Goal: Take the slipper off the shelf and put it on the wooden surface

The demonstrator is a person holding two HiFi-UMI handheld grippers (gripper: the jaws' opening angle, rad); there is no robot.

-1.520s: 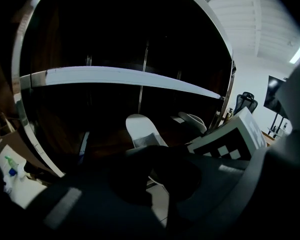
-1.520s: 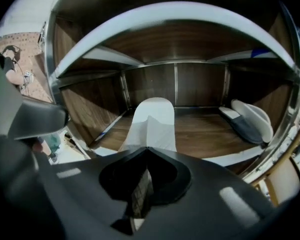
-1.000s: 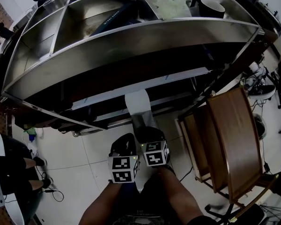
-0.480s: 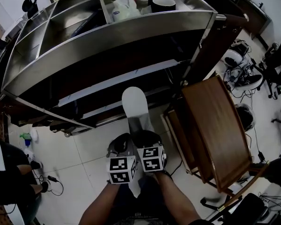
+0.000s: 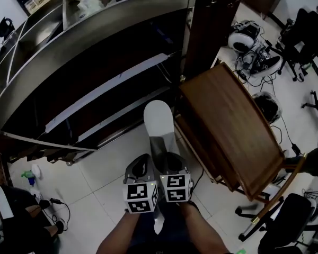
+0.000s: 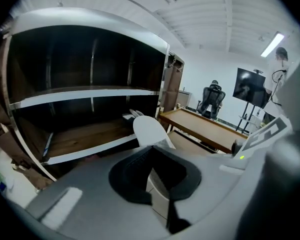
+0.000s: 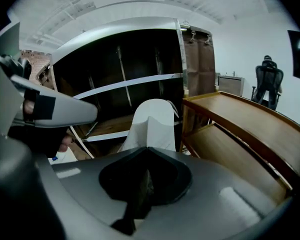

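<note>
The right tool (image 5: 169, 162) is pinching the near end of a white slipper (image 5: 159, 121), which sticks out forward from it. The slipper hangs in the air over the tiled floor (image 5: 90, 194), in front of the dark lower shelf (image 5: 103, 91) and just beside the near edge of the wooden surface (image 5: 228, 126), not touching it. The left tool (image 5: 139, 169) sits close against the right one, its jaws pressed together on nothing, with the slipper just to its right.
</note>
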